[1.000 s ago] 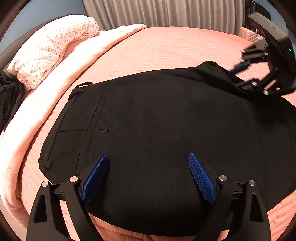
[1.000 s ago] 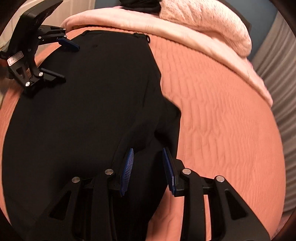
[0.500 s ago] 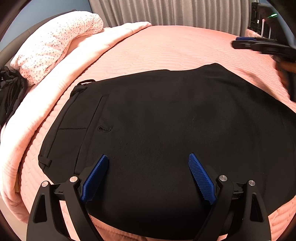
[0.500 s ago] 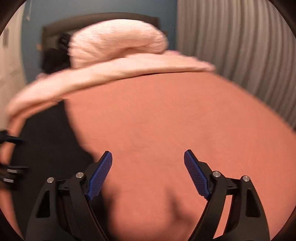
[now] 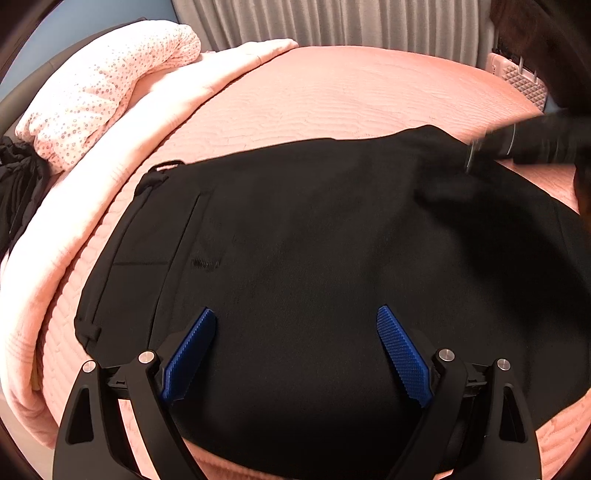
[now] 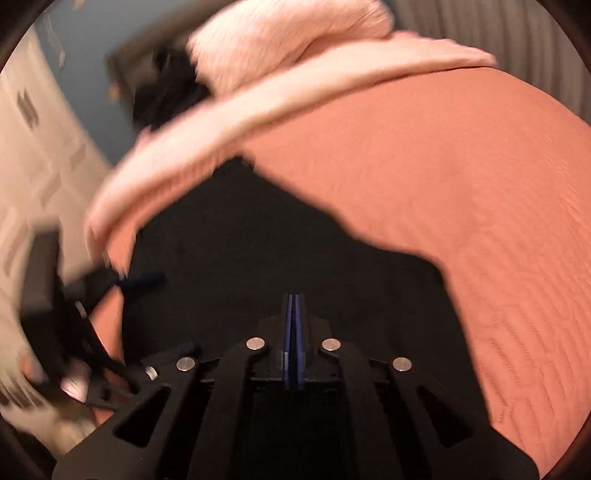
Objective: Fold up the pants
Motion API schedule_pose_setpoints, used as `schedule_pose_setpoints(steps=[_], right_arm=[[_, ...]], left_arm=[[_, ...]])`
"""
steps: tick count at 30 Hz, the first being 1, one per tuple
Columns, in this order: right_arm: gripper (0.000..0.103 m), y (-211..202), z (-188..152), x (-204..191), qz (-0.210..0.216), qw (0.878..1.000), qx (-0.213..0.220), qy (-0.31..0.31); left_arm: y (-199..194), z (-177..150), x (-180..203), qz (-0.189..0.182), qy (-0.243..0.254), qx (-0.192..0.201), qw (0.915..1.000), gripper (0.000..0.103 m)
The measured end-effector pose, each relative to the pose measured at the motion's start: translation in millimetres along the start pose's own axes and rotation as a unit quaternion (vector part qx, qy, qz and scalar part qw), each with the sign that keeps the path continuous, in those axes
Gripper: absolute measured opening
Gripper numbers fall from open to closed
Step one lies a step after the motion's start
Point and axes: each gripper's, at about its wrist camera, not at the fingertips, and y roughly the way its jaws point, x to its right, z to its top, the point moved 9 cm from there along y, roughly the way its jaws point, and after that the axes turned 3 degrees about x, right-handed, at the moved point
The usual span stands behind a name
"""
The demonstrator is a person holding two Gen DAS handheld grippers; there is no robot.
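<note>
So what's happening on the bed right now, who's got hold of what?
A person with two handheld grippers is folding black pants spread flat on a salmon bedspread. The left gripper hovers open over the near edge of the pants, holding nothing. The right gripper is over the far corner with its pads pressed together; no fabric shows between them, though that view is blurred. A pale pink blanket lies bunched beyond the waistband.

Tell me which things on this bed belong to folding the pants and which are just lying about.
Part of the job:
- black pants, spread flat on the bedspread
- left gripper, open above the pants
- right gripper, fingers closed, nothing visibly pinched

Just lying about:
- floral pillow
- pale pink blanket along the bed edge
- dark clothing heap at the far left
- salmon bedspread
- curtain
</note>
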Motion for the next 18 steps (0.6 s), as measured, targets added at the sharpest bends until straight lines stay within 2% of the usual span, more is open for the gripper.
schedule_pose_setpoints(steps=[1,2,3,4,6,8,10,11,14,18], right_arm=[[0.0,4.2,2.3,18.8,-0.02,0.999,0.007,0.041],[0.0,-6.6,9.2,34.4,-0.028,0.993,0.036,0.109],[0.001,-18.0,15.0,34.1,-0.026,0.989,0.057,0.136],[0.003,-33.2,19.1,21.3,-0.015,0.988,0.076,0.134],[0.003,-48.3,21.3,-20.0,-0.006,0.994,0.081,0.077],[0.003,-48.0,17.3,-49.0,0.02,0.996,0.067,0.057],[0.003,-34.5,34.4,-79.0,0.052,0.996,0.056,0.038],[0.003,-26.8,49.7,-97.1,0.063,0.997,0.046,0.006],[0.004,22.0,102.6,-147.5,0.068,0.994,0.032,-0.079],[0.004,82.6,149.3,-163.4,0.029,0.991,-0.005,-0.127]], left_arm=[[1.5,2.0,-0.8,-0.003,0.005,0.001,1.0,0.091],[2.4,3.6,-2.6,-0.003,0.009,0.001,1.0,0.093],[3.0,4.5,-7.2,0.0,0.011,-0.002,0.9999,0.093],[0.8,4.5,-17.3,0.007,0.008,-0.008,0.9999,0.093],[-8.4,-2.0,-39.1,0.022,-0.007,-0.019,0.9996,0.092],[-24.6,-19.8,-66.6,0.021,-0.036,-0.023,0.9989,0.092],[-39.3,-45.8,-94.6,0.026,-0.072,-0.029,0.9966,0.092],[-43.3,-55.3,-104.2,0.031,-0.086,-0.033,0.9953,0.092],[-50.3,-72.7,-125.8,0.044,-0.114,-0.031,0.9921,0.092],[-39.0,-75.8,-137.5,0.026,-0.132,-0.032,0.9904,0.092]])
